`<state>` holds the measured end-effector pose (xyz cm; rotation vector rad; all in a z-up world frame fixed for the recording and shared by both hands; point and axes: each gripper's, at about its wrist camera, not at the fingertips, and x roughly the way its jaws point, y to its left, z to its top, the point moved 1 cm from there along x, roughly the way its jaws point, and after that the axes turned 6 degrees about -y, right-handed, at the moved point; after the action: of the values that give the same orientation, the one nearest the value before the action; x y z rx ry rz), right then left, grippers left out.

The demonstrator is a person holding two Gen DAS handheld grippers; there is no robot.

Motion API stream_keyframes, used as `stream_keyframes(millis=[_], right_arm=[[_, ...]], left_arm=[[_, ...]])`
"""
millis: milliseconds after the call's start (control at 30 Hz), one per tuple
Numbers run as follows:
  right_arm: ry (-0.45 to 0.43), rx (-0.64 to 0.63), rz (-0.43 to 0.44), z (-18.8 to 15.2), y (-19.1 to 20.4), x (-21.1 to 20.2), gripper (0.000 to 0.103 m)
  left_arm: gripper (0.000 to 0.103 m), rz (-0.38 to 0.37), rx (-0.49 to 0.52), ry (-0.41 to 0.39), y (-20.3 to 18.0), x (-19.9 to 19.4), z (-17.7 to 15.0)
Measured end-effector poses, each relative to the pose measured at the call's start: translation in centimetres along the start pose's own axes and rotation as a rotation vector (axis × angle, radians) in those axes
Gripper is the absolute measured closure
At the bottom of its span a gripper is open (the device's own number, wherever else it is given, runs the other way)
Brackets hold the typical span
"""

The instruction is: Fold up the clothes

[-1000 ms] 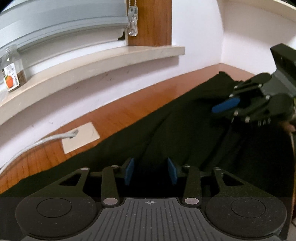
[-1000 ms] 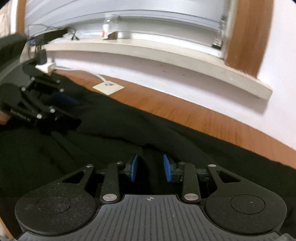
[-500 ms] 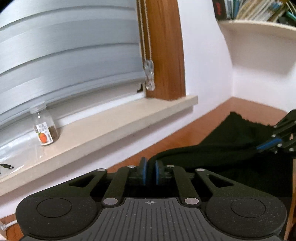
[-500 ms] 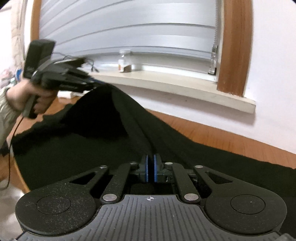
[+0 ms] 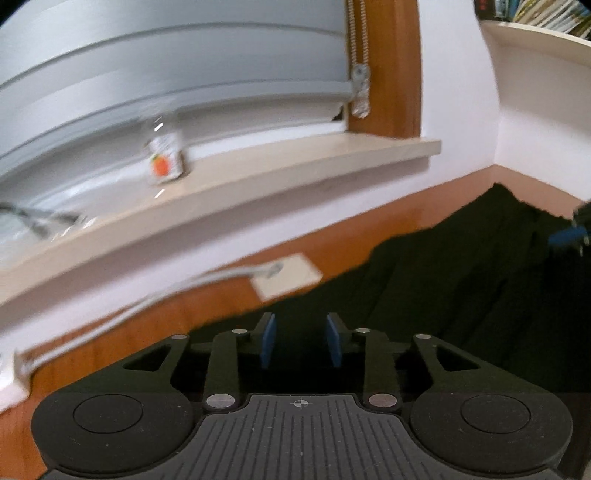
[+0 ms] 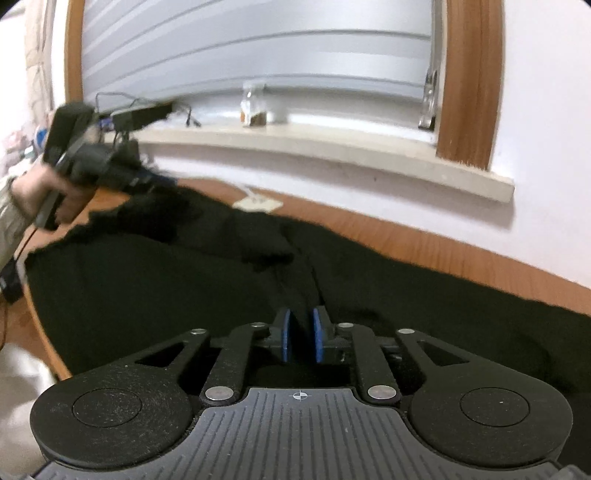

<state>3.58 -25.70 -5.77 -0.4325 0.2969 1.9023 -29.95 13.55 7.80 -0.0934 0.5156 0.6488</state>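
The black garment is spread on the wooden table. Only the right wrist view shows a fold still pinched in the just-loosening right gripper; the left gripper, just opened, is seen released.

No words or numbers can be read anywhere. The small jar on the far windowsill carries a white label with an orange picture, perhaps a fruit or a carrot, but the blur hides any lettering on it. In the right wrist view the same jar is too small and soft to show print. The book spines on the far right shelf are also unreadable.
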Motion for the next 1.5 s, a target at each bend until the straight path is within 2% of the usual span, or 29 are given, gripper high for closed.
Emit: stream_keyframes(millis=[100,200,267,333,500,567,633,700,767,800,833,867,900,967,1100,1200,1300,1367,1500], right_arm=[[-0.015,0.0,0.008,0.3,1.0,1.3,0.086],[-0.012,-0.008,0.032,0.3,2.1,3.0,0.085],[-0.001,-0.03,0.037,0.2,3.0,3.9,0.084],[-0.008,-0.053,0.033,0.3,3.7,4.4,0.076],[-0.003,-0.083,0.039,0.9,4.9,5.5,0.068],[0.011,-0.094,0.033,1.1,5.2,6.2,0.067],[0.028,-0.105,0.025,1.2,5.4,7.0,0.067],[0.064,-0.12,0.008,0.9,5.2,7.9,0.067],[0.076,-0.117,0.0,0.5,4.8,8.3,0.068],[0.075,-0.105,0.003,0.4,4.5,8.3,0.069],[0.068,-0.089,0.006,0.4,4.2,8.1,0.081],[0.058,-0.078,0.0,0.3,3.9,7.8,0.092],[0.048,-0.067,-0.007,0.3,3.7,7.6,0.098],[0.038,-0.05,-0.012,0.2,3.1,7.1,0.1],[-0.003,-0.049,0.009,0.3,2.7,5.5,0.101],[-0.035,-0.044,0.061,0.9,2.8,3.2,0.101],[-0.04,-0.049,0.073,1.0,2.8,1.1,0.101],[-0.027,-0.053,0.067,0.5,2.5,0.7,0.101],[0.017,-0.049,0.04,-0.7,2.2,1.4,0.099]], left_arm=[[0.062,0.007,-0.006,0.016,1.0,-1.3,-1.4],[0.061,-0.012,-0.004,0.039,1.5,-2.2,-2.3],[0.056,-0.025,0.004,0.053,1.6,-2.6,-2.8],[0.055,-0.034,0.02,0.063,1.5,-2.5,-2.9],[0.053,-0.079,0.043,0.075,0.8,-1.3,-2.5],[0.051,-0.095,0.047,0.082,0.6,-0.7,-2.4],[0.043,-0.11,0.051,0.093,0.3,0.0,-2.4],[0.042,-0.12,0.068,0.11,0.0,0.6,-2.3],[0.05,-0.113,0.09,0.115,-0.2,0.8,-2.1],[0.066,-0.114,0.095,0.119,-0.2,0.9,-1.9],[0.091,-0.116,0.091,0.124,0.0,0.8,-1.6],[0.096,-0.117,0.082,0.13,0.3,0.8,-1.2],[0.097,-0.118,0.073,0.13,0.6,0.7,-0.6],[0.097,-0.099,0.059,0.095,1.4,0.1,0.7],[0.098,-0.068,0.001,0.022,3.6,-1.0,4.3],[0.1,-0.056,-0.042,-0.016,4.7,-1.5,7.3],[0.098,-0.011,-0.066,-0.045,5.2,-1.1,9.1],[0.098,-0.035,-0.099,-0.028,5.4,0.1,9.1],[0.082,-0.028,-0.083,0.016,4.9,1.2,6.3]])
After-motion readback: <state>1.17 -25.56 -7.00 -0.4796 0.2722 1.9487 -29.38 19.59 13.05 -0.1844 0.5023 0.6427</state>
